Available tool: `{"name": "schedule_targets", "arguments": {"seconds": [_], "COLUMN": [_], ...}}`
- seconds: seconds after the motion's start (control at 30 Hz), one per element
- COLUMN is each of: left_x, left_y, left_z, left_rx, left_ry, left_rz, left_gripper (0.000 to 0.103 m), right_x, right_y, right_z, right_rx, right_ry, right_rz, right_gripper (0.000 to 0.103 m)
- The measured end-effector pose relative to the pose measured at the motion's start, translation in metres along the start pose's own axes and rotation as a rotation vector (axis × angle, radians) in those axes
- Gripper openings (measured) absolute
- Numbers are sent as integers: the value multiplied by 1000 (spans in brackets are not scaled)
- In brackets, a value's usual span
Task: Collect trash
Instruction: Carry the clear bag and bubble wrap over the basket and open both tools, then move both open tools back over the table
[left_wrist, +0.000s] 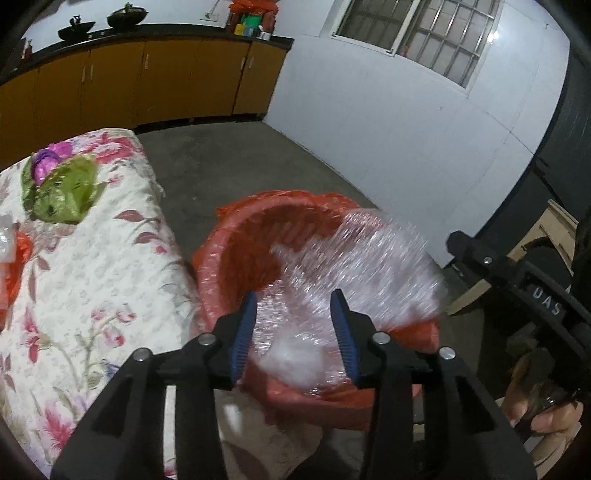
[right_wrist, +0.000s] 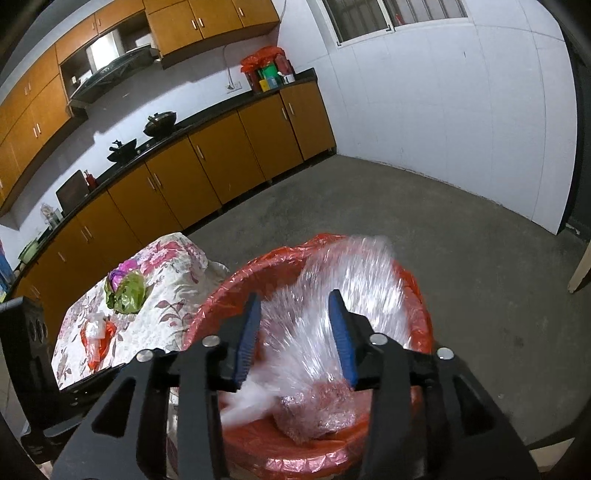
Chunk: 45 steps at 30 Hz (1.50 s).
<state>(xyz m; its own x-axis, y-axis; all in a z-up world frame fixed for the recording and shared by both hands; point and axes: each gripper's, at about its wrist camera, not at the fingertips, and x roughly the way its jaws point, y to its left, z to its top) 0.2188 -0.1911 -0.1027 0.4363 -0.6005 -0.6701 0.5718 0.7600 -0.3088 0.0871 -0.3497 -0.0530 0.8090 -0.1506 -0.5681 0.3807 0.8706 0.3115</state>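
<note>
- The left gripper (left_wrist: 293, 332) and right gripper (right_wrist: 295, 332) both stand spread above the bin, pinching nothing.
- The red-lined bin (right_wrist: 421, 317) beside the floral table (left_wrist: 92, 266) holds blurred clear plastic wrap (right_wrist: 354, 288).
- Bare floor (right_wrist: 424, 221) lies open beyond.

Clear plastic wrap (right_wrist: 343, 295) — motion-blurred — hides bin (right_wrist: 229, 306) interior.

One red bin (right_wrist: 417, 295), perhaps two bags (right_wrist: 127, 291) on the table (right_wrist: 173, 280).
</note>
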Motion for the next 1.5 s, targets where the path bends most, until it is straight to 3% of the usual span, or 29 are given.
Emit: {"name": "schedule_targets", "arguments": {"seconds": [0.2,0.43,0.73,1.2,1.5], "left_x": [-20,-46,-81,-149,-199], "left_y": [17,51,129,197,241], "left_z": [-5,-9,-14,-41,-63], "left_rx": [-7,-23,-178,-296,-395], "left_ry": [-51,-97,-139,-225,-297], "left_rz": [110,261,427,591,678], "left_gripper": [53,55,55,55,55], "right_x": [0,5,16,41,99], "right_y": [8,27,67,195,295], "right_z": [0,-5,-12,-27,-49], "right_rx": [-22,-60,-138,-355,-472], "right_ry": [5,25,68,170,274], "right_rz": [10,40,119,357,469], "right_gripper": [41,41,41,41,39]}}
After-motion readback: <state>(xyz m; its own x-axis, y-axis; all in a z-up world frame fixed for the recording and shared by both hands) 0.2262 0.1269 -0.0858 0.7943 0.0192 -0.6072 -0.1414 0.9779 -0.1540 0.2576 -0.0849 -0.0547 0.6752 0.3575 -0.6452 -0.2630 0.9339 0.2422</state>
